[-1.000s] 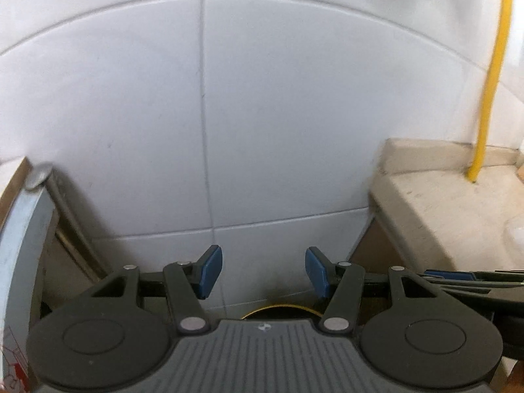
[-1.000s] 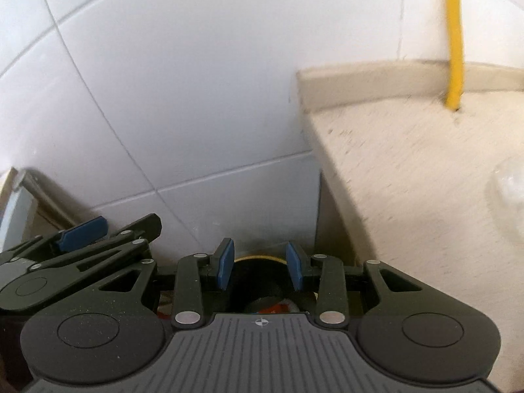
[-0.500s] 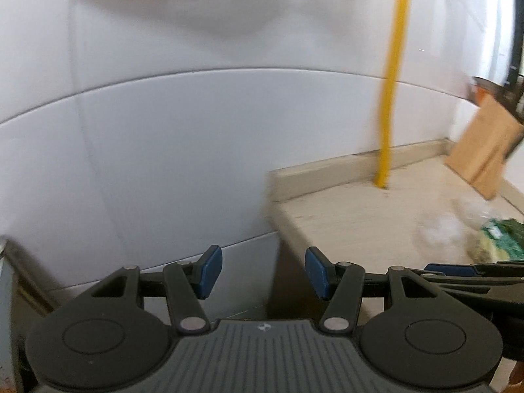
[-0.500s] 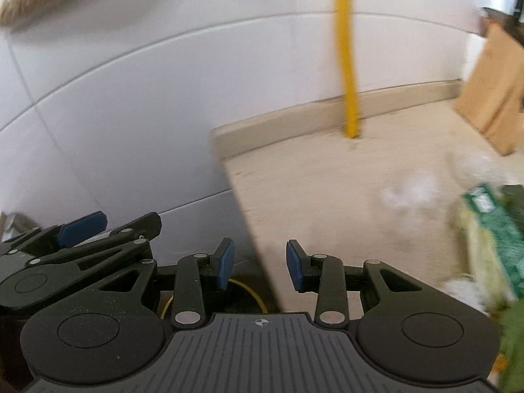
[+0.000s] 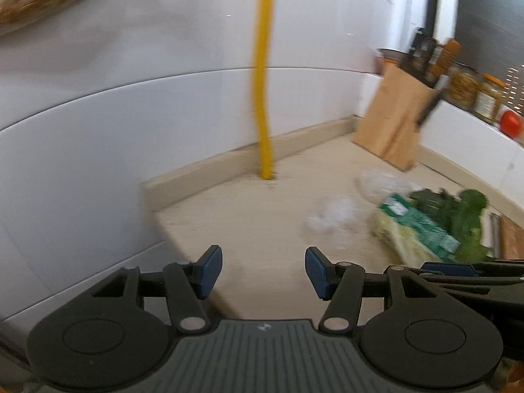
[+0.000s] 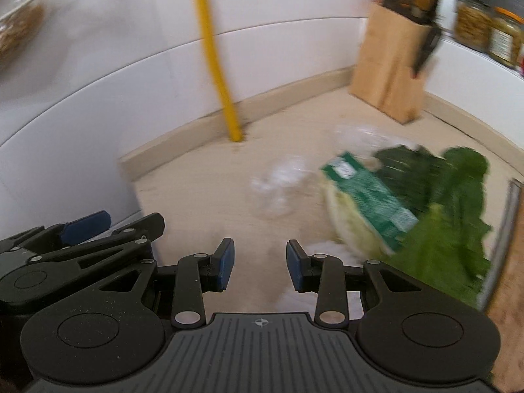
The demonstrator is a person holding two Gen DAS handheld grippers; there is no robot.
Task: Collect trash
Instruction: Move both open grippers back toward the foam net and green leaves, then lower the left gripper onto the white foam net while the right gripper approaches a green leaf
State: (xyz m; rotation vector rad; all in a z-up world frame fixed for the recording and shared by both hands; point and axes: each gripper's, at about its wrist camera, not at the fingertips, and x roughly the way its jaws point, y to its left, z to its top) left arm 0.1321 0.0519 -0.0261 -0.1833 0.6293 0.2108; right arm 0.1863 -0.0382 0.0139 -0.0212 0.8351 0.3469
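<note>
Looking through the left wrist camera, you are seeing a beige counter (image 5: 249,229) with trash on it that is waiting to be collected: a crumpled piece of clear plastic (image 5: 330,213) is lying in the open, and a second clear wrapper (image 5: 380,183) is sitting just behind a green-labelled package (image 5: 416,226) beside leafy greens (image 5: 465,216). Nothing is gathered yet as far as this view shows, so I am judging the collecting as barely begun. Your left gripper (image 5: 263,271) is hanging over the near edge of the counter with its jaws parted and nothing between them, touching nothing. The right gripper is poking in at the right edge, near the greens.

Turning to the right wrist camera, you are facing the same crumpled clear plastic (image 6: 278,186), lying ahead of the fingers and just left of the green-labelled package (image 6: 370,199). Your right gripper (image 6: 260,265) is standing partly open and empty, with bare counter and a white scrap (image 6: 324,249) showing beyond its pads; whether it is touching that scrap I cannot tell. The knife block (image 6: 393,62) and yellow pipe (image 6: 216,68) are standing well back.
</note>
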